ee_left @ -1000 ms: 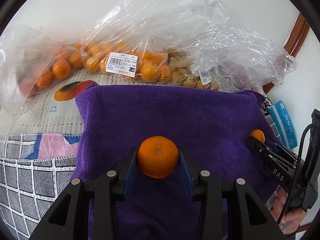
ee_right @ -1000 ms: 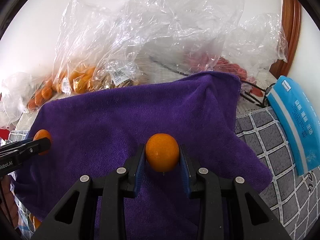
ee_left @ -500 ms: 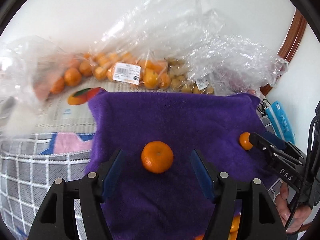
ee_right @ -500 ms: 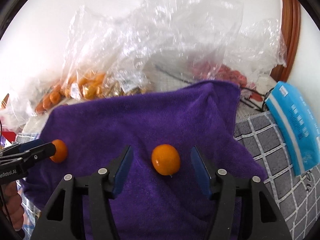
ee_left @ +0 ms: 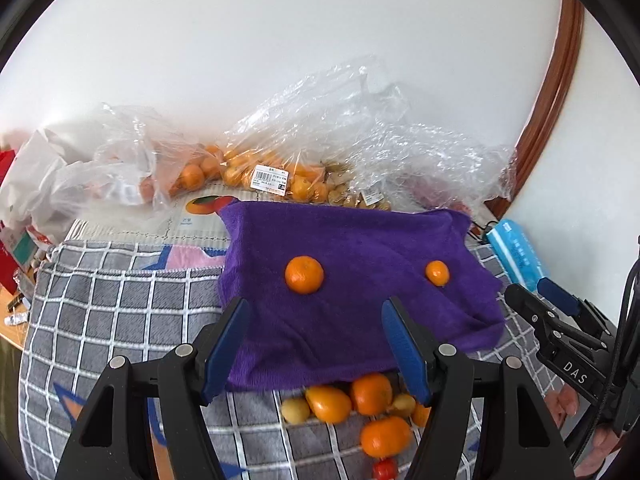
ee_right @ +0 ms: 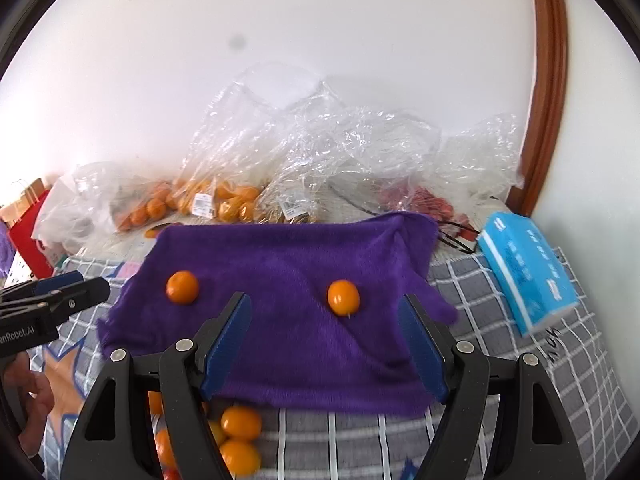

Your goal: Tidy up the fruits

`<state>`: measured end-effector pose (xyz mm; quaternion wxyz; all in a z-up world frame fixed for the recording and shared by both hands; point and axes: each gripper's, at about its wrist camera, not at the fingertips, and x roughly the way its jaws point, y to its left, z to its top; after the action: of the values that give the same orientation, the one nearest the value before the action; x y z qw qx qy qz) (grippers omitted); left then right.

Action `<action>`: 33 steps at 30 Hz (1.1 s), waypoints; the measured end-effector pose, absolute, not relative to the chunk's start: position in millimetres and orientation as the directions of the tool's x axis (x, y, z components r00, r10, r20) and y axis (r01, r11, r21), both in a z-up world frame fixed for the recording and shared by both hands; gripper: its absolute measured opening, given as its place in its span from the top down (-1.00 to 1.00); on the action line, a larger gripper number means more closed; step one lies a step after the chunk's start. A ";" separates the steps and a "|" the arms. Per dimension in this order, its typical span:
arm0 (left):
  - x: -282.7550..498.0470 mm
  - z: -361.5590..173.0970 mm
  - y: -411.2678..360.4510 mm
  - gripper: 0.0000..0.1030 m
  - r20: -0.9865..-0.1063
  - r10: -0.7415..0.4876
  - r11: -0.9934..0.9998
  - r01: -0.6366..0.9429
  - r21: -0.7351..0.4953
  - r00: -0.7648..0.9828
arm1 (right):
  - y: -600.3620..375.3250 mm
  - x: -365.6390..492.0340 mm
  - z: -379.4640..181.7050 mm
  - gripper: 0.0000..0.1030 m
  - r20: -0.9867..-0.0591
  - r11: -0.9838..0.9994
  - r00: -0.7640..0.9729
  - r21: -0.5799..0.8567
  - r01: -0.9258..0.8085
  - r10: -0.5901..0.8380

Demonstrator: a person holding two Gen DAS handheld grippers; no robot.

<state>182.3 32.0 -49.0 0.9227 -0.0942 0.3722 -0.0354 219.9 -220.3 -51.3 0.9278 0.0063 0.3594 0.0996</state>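
A purple towel (ee_left: 352,320) (ee_right: 288,264) lies on the checked cloth. A mandarin (ee_left: 304,274) (ee_right: 182,287) rests on its left part and a smaller orange fruit (ee_left: 437,273) (ee_right: 343,297) on its right part. My left gripper (ee_left: 316,344) is open and empty, pulled back from the mandarin; it also shows at the left edge of the right wrist view (ee_right: 60,292). My right gripper (ee_right: 324,340) is open and empty, pulled back from the smaller fruit; it also shows at the right of the left wrist view (ee_left: 548,304). Loose fruits (ee_left: 360,408) (ee_right: 236,436) lie in front of the towel's near edge.
Clear plastic bags of oranges (ee_left: 256,168) (ee_right: 216,200) and other fruit (ee_right: 420,200) stand behind the towel against the wall. A blue tissue pack (ee_left: 516,252) (ee_right: 524,272) lies to the right. A red bag (ee_right: 28,236) is at the far left.
Both grippers opened and let go of their fruits, which now rest on the towel. Both grippers drew back and up, so the loose fruits by the near edge came into view.
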 end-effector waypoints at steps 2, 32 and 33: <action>168.2 -45.9 30.4 -0.27 -0.668 -0.128 0.981 -0.004 -0.192 0.733 | -224.6 207.7 -47.8 -0.46 -0.657 0.981 0.729 0.101 -0.166 0.191; 86.1 -83.7 39.2 -0.27 -0.689 -0.157 0.978 0.013 -0.208 0.708 | -243.7 115.6 -79.9 -0.43 -0.684 0.957 0.672 0.242 -0.158 0.284; 86.6 -84.7 40.8 -0.27 -0.690 -0.158 0.977 0.011 -0.212 0.707 | -242.2 114.5 -79.5 -0.42 -0.681 0.959 0.678 0.232 -0.160 0.278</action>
<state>86.6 40.8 -84.7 0.9188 -0.0963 0.3801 -0.0459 114.5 -242.2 -79.5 0.9126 0.0767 0.3832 0.1200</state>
